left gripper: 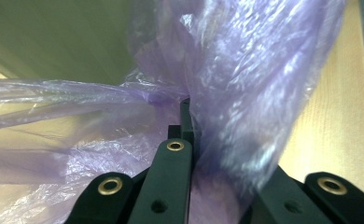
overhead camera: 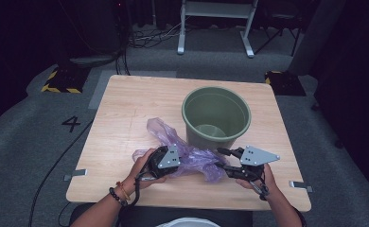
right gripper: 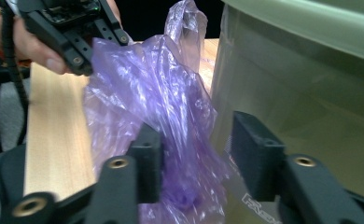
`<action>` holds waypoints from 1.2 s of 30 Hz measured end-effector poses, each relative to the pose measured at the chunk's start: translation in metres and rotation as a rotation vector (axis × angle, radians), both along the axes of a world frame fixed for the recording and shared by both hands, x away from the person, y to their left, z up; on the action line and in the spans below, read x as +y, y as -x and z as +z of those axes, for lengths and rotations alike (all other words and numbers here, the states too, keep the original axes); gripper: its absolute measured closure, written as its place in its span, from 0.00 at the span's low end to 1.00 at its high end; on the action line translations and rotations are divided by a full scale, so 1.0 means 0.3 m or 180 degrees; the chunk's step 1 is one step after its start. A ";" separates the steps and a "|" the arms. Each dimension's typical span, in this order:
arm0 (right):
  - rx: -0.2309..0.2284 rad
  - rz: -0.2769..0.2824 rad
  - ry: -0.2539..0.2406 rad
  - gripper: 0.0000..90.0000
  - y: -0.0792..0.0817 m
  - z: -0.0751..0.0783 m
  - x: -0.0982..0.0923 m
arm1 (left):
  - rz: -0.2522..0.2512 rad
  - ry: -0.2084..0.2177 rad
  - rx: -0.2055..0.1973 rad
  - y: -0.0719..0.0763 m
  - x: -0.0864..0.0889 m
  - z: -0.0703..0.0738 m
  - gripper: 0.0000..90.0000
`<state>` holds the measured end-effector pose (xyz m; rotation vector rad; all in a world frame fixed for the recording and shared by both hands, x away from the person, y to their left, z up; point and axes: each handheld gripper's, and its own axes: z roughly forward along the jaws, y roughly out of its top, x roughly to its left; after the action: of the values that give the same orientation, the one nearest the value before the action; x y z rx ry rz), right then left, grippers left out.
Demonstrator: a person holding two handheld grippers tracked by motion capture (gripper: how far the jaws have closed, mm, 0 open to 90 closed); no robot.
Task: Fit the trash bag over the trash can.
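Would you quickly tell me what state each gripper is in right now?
Left gripper: shut on the purple bag.
Right gripper: open, bag film between the jaws, not pinched.

Both forearms come in from the bottom of the high view. Left gripper [overhead camera: 169, 160] low over the table, jaws pressed together with thin film pinched between them, hand wrapped round its body, beaded band on that wrist. Right gripper [overhead camera: 223, 158] lies level, pointing toward the left one, jaws apart, pads [right gripper: 147, 161] not pressing anything
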<state>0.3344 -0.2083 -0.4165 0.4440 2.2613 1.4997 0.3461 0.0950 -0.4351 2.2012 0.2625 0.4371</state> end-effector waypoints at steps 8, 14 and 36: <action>0.0011 -0.0006 0.0054 0.46 0.034 0.004 -0.069 | 0.0089 0.0133 -0.0116 0.015 0.039 0.045 1.00; -0.0019 -0.0047 -0.0021 0.42 0.049 0.017 -0.125 | 0.0136 0.0268 -0.0190 0.024 0.068 0.085 1.00; 0.0223 -0.0530 0.0111 0.35 -0.040 -0.063 -0.211 | 0.0581 0.0911 -0.0361 0.005 0.192 0.182 1.00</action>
<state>0.3463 -0.2716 -0.4353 0.6664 2.2381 1.3795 0.3447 0.1527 -0.3805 1.8738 0.4386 0.5852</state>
